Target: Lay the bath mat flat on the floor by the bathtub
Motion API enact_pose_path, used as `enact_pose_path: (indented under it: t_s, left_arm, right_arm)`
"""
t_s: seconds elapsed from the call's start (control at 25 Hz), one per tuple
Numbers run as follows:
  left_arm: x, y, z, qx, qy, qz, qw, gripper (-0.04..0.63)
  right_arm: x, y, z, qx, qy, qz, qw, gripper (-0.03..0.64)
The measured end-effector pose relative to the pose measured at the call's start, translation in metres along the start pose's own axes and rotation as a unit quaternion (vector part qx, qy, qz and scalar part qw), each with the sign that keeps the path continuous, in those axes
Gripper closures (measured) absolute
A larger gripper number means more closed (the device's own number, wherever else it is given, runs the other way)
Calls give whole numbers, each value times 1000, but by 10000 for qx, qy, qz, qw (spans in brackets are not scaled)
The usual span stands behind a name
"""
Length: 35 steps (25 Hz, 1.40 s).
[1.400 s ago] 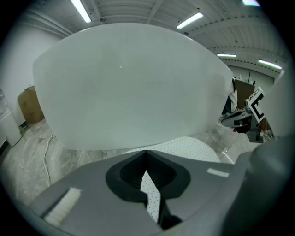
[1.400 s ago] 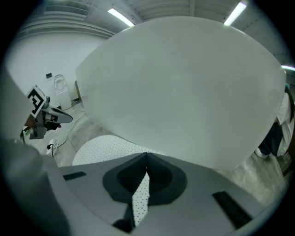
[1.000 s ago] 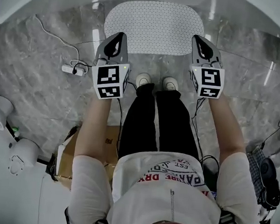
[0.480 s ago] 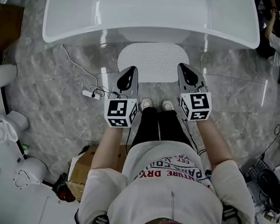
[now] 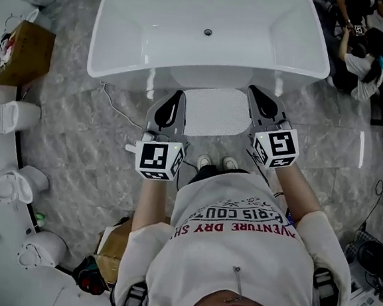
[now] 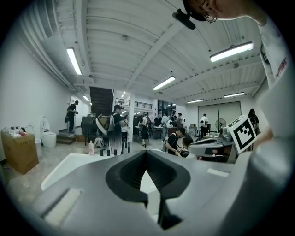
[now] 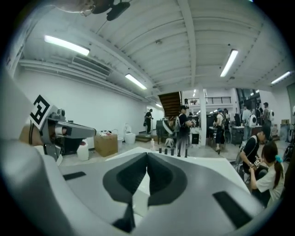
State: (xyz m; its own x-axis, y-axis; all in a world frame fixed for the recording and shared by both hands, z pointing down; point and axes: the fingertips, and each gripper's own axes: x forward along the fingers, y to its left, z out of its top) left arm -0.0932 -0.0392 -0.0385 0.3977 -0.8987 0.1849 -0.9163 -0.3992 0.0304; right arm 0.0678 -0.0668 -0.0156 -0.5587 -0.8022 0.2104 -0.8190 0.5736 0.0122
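Bathtub (image 5: 208,37) fills the upper centre of the head view, with marble floor (image 5: 79,139) around it. Bath mat (image 5: 218,111) is at centre frame, on the floor tight against the tub's near wall and looking flat. Its long axis runs left-right, parallel to the tub.

Left gripper (image 5: 175,99) and right gripper (image 5: 256,95) are both clenched with nothing in them. One hangs over each end of the mat, neither clearly closer, and the mat is below and ahead of both.

The mat's two ends are hidden behind the grippers, so I can't confirm the corners are flat. Both gripper views point across the room, so the mat isn't in them.
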Motion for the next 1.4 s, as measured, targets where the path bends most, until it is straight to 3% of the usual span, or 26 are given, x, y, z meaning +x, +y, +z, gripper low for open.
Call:
enact_pose_path:
  t_s: [0.16,0.44,1.0,1.4]
  left_arm:
    - [-20,1,49,289,-398,13,9988,583]
    - [-51,-17,85,412,-620,-22,9972,583]
    - [-53,-13,101,438,-649,115,9969,583]
    - [-48,-3,96,381,-531,91,9978,583]
  right_arm:
    - [-16,1,50,86,-440,-10,9990,606]
    - [-56,8,91,-85,-894,99,9959,607]
    - [-57,24,104,-373,-1098,425,9923,609]
    - [-41,28,101,-404,-907,419,9942,609]
